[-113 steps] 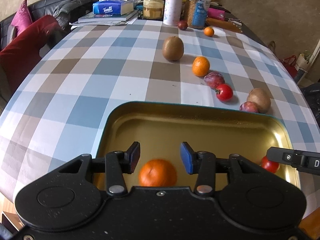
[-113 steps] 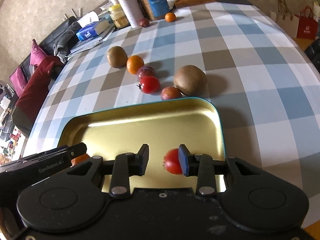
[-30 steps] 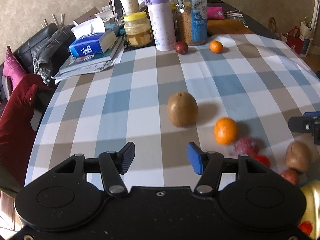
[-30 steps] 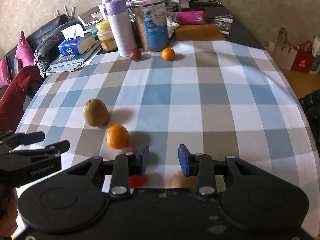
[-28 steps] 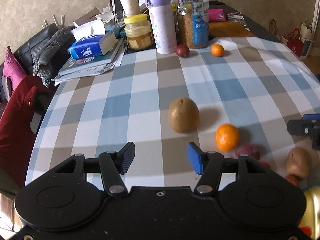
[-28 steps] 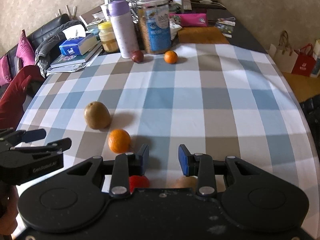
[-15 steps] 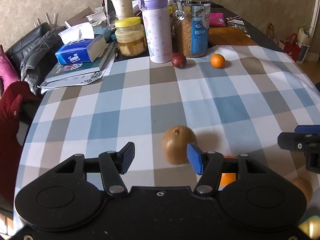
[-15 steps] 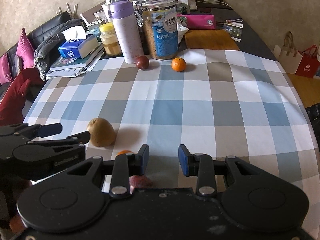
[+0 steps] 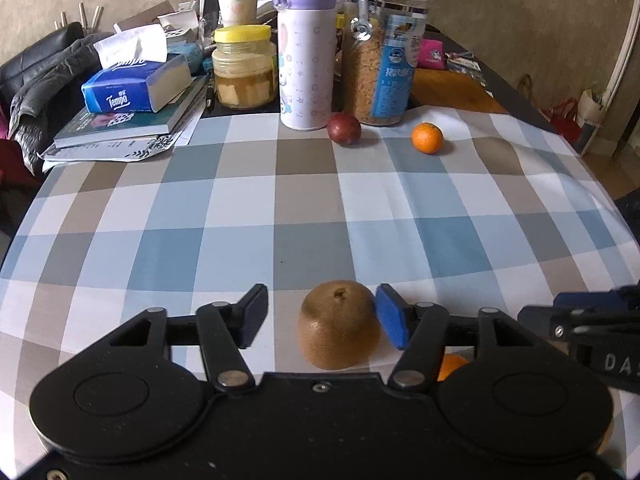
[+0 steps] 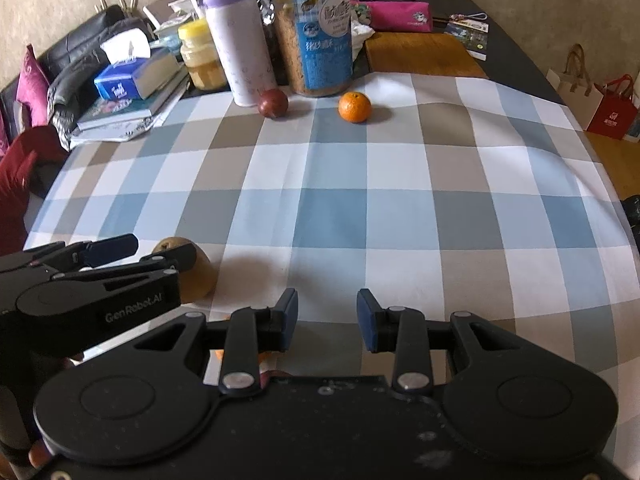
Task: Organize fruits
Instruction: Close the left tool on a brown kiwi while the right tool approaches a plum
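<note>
Right now I am bringing the left gripper down around the kiwi on the checked tablecloth. Its jaws are opening: the kiwi is sitting between them, the blue right pad just touching its side and the left pad standing clear of it. The kiwi is standing on end, long axis upright, its small dark tip facing up and slightly away from me. Just beyond the kiwi's right side, an orange is peeking out under the gripper's frame. My right gripper is hovering right of the kiwi, jaws nearly together with nothing between them. Far past the kiwi, a dark red fruit and a small orange are lying beside the cereal jar.
</note>
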`<state>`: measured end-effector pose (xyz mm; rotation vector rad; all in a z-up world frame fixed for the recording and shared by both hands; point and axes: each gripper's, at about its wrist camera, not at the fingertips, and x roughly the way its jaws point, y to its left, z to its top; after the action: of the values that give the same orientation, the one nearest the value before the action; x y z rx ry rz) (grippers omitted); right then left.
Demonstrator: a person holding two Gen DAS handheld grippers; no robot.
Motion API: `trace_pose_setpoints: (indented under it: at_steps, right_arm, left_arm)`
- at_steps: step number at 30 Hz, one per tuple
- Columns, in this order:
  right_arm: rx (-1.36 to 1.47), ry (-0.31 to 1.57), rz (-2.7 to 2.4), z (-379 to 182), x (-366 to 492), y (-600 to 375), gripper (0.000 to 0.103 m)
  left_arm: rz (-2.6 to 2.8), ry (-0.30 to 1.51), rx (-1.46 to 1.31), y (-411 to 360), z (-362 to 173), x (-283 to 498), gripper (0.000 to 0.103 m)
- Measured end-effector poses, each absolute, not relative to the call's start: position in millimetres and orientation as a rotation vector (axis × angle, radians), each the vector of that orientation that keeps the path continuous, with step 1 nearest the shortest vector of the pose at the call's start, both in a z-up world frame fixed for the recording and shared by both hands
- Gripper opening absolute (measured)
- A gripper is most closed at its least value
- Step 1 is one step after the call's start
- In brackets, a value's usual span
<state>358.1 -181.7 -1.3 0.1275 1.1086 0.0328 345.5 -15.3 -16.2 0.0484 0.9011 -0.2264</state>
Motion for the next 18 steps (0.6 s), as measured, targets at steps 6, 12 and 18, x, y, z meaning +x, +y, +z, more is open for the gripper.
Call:
trace_pose_setpoints:
  at_steps: [6,12,18]
  right_arm:
    - [0.11,1.151,0.061,-9.3,360.7,-173.1,0.036]
    - [0.149,1.176,0.09,-8.0,359.5,-172.4,0.036]
    - [0.169,1.187,0.106,-6.4,357.7,-174.0,0.036]
  left_arm:
    - [-0.231,0.891,-0.01,-1.7,-20.1,347.1,0.071]
    - [-0.26,0.887,-0.061,2.7,-25.5,345.8,0.071]
    - [-0.234,0.862,-0.044,0.7,-26.3,343.3,0.076]
